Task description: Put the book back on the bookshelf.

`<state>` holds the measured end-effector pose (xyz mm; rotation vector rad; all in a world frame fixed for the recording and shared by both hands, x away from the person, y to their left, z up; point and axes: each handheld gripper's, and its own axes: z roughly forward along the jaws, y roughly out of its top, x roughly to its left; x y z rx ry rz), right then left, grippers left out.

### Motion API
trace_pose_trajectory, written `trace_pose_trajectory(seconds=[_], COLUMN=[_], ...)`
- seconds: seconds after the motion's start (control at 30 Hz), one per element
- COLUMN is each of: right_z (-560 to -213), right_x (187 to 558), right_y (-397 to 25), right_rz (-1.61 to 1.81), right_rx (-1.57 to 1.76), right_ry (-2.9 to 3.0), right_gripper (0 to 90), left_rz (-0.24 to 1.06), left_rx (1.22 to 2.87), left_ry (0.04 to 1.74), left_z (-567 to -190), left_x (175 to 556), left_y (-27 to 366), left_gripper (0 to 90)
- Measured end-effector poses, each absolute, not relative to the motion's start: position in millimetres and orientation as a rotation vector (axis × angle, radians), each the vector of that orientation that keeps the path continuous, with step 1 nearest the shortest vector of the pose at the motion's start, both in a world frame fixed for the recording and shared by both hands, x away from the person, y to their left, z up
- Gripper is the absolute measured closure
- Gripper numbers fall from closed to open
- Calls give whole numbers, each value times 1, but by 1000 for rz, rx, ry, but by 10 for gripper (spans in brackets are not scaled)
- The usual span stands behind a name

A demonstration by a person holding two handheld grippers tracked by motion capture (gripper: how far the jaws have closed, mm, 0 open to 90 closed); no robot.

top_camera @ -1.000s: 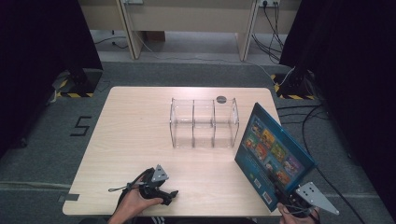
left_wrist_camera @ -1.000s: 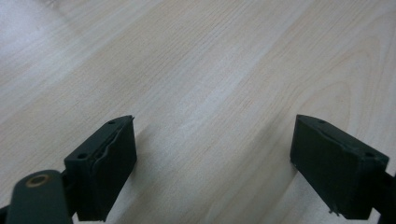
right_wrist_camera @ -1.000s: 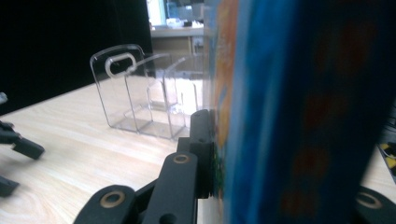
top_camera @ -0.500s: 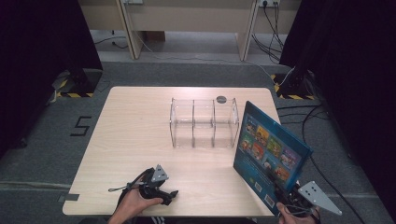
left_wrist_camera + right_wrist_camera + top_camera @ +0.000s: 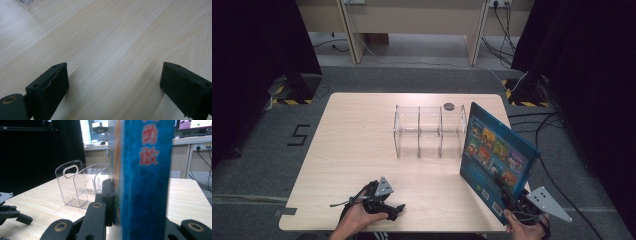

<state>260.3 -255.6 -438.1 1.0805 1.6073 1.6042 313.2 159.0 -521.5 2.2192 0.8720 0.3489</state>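
Your left gripper (image 5: 388,210) rests idle on the near-left part of the desk (image 5: 357,145), its jaws spread wide over bare wood. At centre stands the clear acrylic file holder (image 5: 429,131), three slots divided by upright panels, with a small dark disc (image 5: 448,106) just beyond its far right corner. At the near right edge, your right gripper (image 5: 512,206) pinches the blue children's picture book (image 5: 497,157) by its lower corner, holding it upright and tilted, clear of the desk and just right of the holder.

To slot the book well, judge it this way: square the book with the dividers before lowering, bring the bottom edge over the nearest right-hand slot, and ease it down without knocking the light holder; your free left gripper could steady the holder's wall.

The high view gives the book's cover and its gap from the holder. The right gripper view adds the spine with red characters and the handle cut-out in the holder's end panel. The left gripper view confirms nothing lies between those jaws.
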Motion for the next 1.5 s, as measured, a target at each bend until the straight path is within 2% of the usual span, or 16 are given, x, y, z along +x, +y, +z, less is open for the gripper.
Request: trace_pose_trajectory(seconds=[0.9,1.5], right_z=[-427,-427], right_x=[315,369], right_y=[-225,-198], right_rz=[1629,1548], right_rx=[1055,1062], right_ry=[1572,1537], right_gripper=[825,826], left_rz=[350,350], left_rx=[2215,2212], left_ry=[864,860], left_z=[-523,-524], left_x=[314,314], left_y=[158,159], left_gripper=[33,28])
